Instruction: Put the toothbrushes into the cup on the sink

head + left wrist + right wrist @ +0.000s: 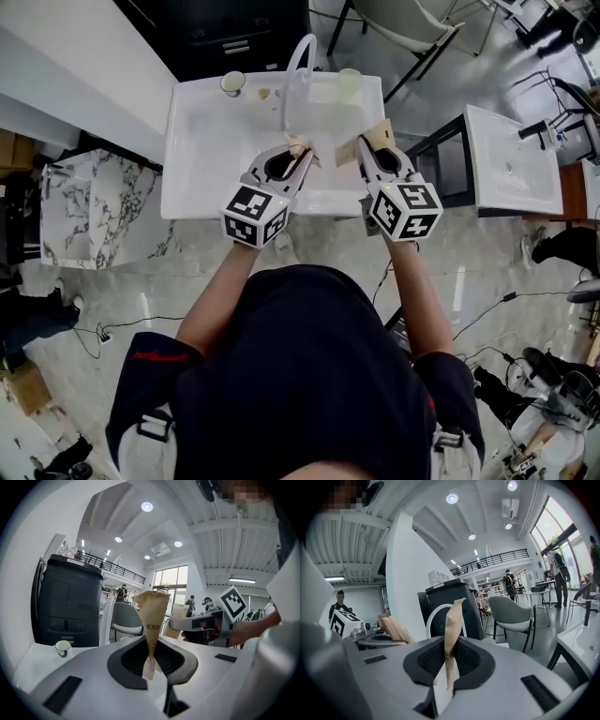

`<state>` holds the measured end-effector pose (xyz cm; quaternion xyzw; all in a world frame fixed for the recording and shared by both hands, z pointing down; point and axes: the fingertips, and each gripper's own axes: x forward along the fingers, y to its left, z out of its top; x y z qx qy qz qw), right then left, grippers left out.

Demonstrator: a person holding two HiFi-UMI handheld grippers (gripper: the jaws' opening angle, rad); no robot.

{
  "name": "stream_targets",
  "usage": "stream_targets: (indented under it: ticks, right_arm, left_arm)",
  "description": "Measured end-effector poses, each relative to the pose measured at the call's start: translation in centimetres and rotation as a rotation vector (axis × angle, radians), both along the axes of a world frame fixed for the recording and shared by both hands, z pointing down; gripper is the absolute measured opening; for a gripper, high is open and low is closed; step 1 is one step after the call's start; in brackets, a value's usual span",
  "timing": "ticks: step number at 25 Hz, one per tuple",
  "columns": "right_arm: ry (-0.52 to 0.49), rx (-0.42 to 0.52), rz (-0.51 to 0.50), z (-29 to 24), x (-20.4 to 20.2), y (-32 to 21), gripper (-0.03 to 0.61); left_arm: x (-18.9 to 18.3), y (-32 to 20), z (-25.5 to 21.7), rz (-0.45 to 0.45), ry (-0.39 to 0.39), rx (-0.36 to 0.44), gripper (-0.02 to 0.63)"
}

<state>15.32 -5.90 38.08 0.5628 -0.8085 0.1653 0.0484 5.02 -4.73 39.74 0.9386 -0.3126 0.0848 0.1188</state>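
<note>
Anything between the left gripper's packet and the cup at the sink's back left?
Nothing visible blocks it. The left gripper holds the paper packet over the front of the sink; the cup stands clear at back left. The faucet rises just right of that line, so keep left of it.

A brown paper wrapper [153, 616] is hiding whatever the left hand-held gripper [300, 152] is pinching; a second wrapper [452, 620] is doing likewise in the right hand-held gripper [364, 150]. The cup [232, 83] is appearing too small to show contents.

R gripper [446, 674], jaws pinched on upright brown paper packet [452, 625]; L gripper [389, 640] at left w/ second packet [396, 629]; grey chair [512, 614] beyond
</note>
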Motion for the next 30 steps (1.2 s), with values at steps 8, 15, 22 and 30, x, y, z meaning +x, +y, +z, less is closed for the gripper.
stream_targets:
  ticks: [8,15,22,30]
  right_arm:
    - [0.001,-0.017,0.038,0.6,-1.4,-3.2,0.060]
    - [0.025,-0.021,0.075,0.8,-1.9,-4.4,0.060]
    - [0.039,-0.032,0.102,1.4,-1.9,-4.3,0.060]
    - [0.041,-0.040,0.104,1.8,-1.4,-4.3,0.060]
  left_arm:
    - [-0.7,-3.0,0.9,0.061,-0.002,-0.013,0.044]
    - [-0.8,-4.1,1.3,0.120,0.021,-0.029,0.044]
    - [-0.2,-4.5,1.3,0.172,0.013,-0.019,0.044]
    - [0.3,-4.2,1.6,0.177,0.010,-0.024,0.044]
